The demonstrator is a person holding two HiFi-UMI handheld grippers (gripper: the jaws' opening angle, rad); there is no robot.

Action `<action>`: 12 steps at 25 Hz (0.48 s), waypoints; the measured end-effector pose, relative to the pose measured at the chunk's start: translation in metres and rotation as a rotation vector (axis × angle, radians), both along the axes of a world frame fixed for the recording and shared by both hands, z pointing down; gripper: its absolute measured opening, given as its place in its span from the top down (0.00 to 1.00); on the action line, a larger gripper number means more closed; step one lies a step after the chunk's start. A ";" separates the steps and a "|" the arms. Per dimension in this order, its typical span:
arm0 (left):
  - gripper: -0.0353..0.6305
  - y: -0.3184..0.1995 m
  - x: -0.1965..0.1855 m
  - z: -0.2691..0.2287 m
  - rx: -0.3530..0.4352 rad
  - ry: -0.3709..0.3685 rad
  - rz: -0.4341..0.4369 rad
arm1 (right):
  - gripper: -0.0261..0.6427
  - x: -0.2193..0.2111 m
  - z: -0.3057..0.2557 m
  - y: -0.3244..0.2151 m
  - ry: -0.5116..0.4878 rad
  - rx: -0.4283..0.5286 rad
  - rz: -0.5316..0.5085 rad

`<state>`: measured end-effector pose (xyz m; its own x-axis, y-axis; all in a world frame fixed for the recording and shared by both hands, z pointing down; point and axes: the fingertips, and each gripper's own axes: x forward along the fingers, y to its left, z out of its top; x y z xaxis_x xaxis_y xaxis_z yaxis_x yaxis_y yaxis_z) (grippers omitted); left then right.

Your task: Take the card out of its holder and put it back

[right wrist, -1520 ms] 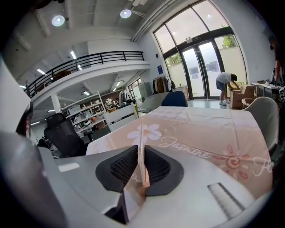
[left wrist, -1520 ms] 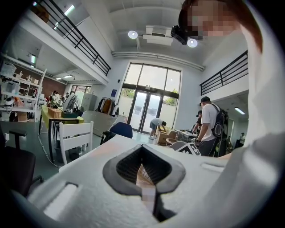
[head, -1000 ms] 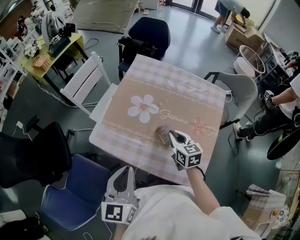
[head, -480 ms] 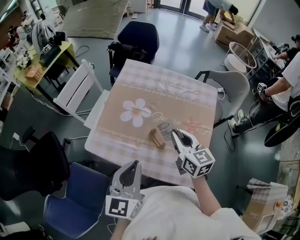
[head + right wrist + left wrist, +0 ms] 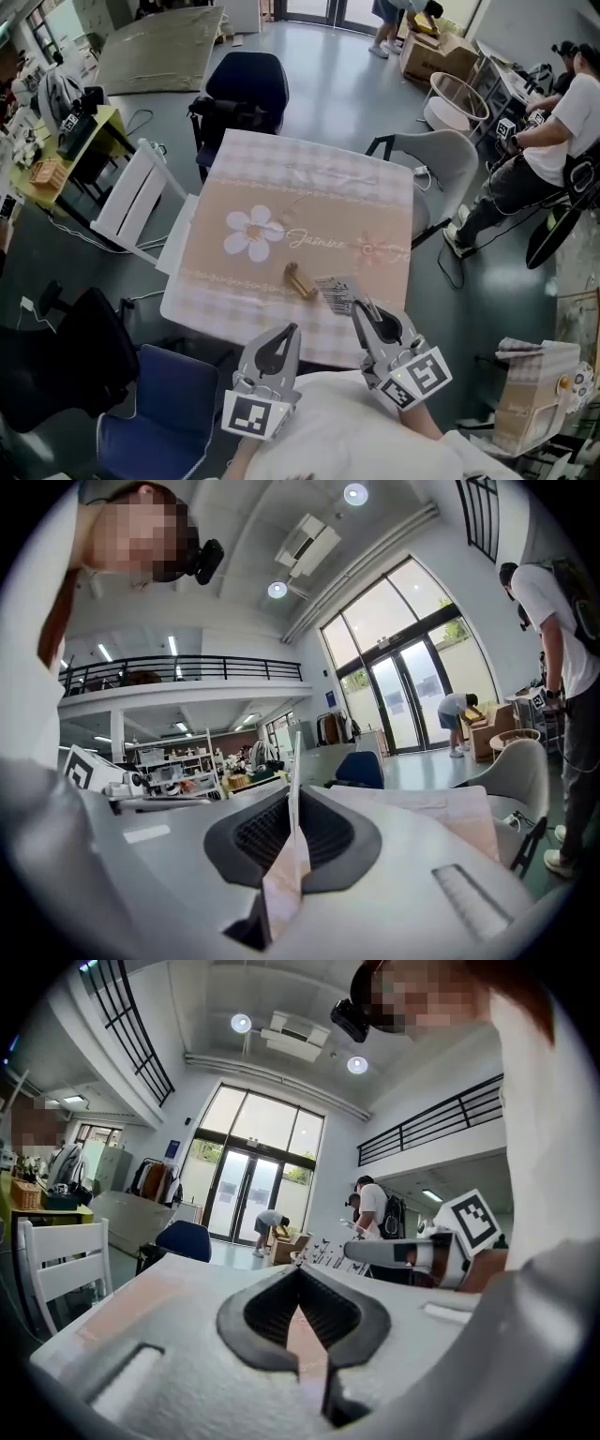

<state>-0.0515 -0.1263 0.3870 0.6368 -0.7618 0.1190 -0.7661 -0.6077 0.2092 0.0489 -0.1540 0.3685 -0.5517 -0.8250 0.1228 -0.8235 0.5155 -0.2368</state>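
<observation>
Two grippers in the shot, both near the person at the near edge of the table (image 5: 230,305). The right gripper (image 5: 360,306) has its jaws pinched nearly all the way down on the card (image 5: 336,292). In the right gripper view you see the card (image 5: 294,761) edge-on, a thin strip standing straight up out of the clamped jaws of the right gripper (image 5: 292,806).

So the card is out of its holder (image 5: 300,279). It's held over the near right part of the tablecloth, just right of the holder. Can't really tell from the head view if its corner touches the wood or not. The holder is a little wooden block lying at an angle on the cloth, near the middle, on the near side of the white flower print (image 5: 251,233).

The left gripper (image 5: 292,331) is off the near edge of the table, left of the right one. Its own view shows the left gripper (image 5: 300,1274) with jaw tips closed together and nothing in them, only a sliver of tablecloth through the gap below.

Around the table: white chair (image 5: 136,199) on the left, dark blue chair (image 5: 246,86) at the far side, grey chair (image 5: 450,164) on the right.
</observation>
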 end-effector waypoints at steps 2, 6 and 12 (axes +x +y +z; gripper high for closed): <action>0.95 0.002 0.001 0.000 -0.001 0.001 0.009 | 0.94 0.003 0.004 0.011 0.010 -0.008 0.011; 0.95 0.005 -0.003 0.002 -0.008 -0.005 0.014 | 0.94 0.004 0.011 0.024 0.006 -0.038 0.019; 0.95 0.007 -0.012 0.000 -0.008 0.008 -0.003 | 0.94 0.000 0.016 0.027 0.001 -0.057 0.010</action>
